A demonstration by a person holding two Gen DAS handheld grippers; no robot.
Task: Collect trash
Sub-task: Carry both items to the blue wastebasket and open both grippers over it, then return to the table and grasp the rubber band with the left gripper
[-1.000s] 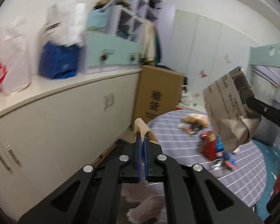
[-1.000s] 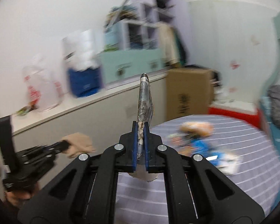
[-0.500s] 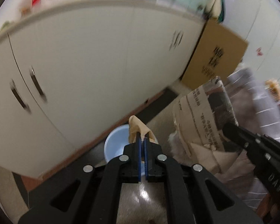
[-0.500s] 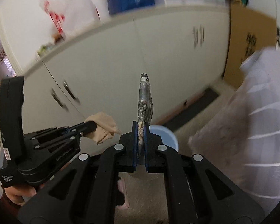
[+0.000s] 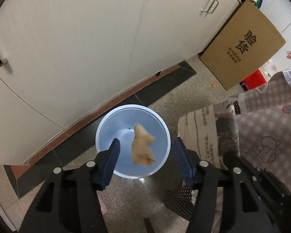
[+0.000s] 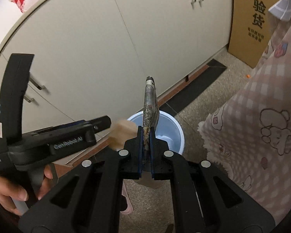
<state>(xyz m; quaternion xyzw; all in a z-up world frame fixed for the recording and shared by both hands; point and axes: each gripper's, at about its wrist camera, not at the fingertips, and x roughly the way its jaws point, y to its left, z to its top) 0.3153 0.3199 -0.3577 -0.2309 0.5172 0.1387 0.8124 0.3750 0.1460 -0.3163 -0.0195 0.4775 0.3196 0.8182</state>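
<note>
A crumpled tan paper wad (image 5: 142,146) floats loose in the middle of the left wrist view, right over the mouth of the light blue bin (image 5: 106,124). It is soft, wrinkled and a bit blurry. The left gripper (image 5: 145,162) is opening its jaws, and the wad sits between them without touching either pad.

The right gripper (image 6: 145,145) is clamped tight on a folded newspaper (image 6: 149,106). The paper stands up on its edge in the middle of the right wrist view, above the bin's rim. In the left wrist view the same newspaper fills the right side, with rows of print on it.

The bin stands on a speckled stone floor (image 5: 184,93) with dark tiles along the wall. Cream cupboard doors (image 5: 77,38) fill the top of both views. A brown cardboard box (image 5: 242,44) leans at the upper right. A pink checked cloth (image 6: 261,116) with bear drawings hangs on the right.
</note>
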